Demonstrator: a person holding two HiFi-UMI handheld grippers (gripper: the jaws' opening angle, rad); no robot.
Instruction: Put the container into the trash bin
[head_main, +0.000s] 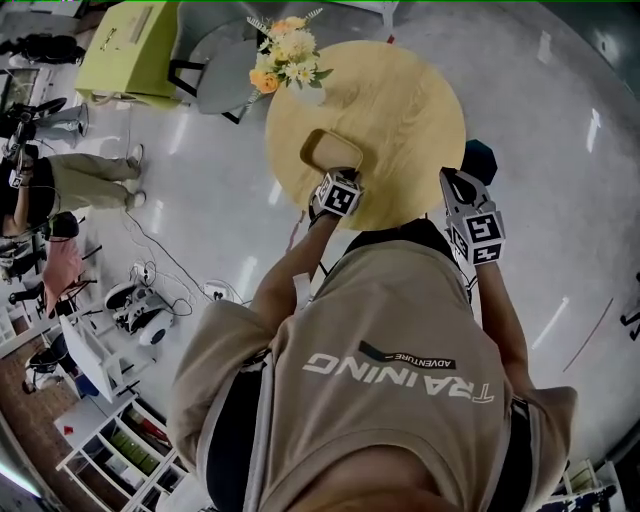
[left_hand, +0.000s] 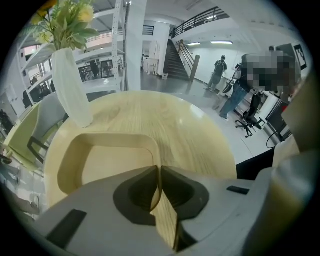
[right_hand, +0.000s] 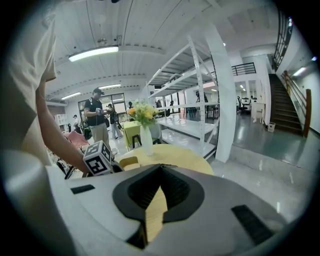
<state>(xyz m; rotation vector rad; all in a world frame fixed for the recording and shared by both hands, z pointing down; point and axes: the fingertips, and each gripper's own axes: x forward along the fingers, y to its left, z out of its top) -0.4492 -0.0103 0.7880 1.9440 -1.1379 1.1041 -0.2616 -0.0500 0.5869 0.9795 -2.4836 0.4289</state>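
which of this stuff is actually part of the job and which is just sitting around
Job: container; left gripper, shut on its rim; right gripper, shut, empty; dark thing past the table's edge, maybe the bin.
Just about: round table; vase of flowers; grey chair.

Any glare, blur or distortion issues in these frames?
Head view: strong fisheye, streaky glare on the floor, table evenly lit. Left gripper view: container sharp, mosaic patch at right. Right gripper view: dark vignette corners, ceiling lamp blown out.
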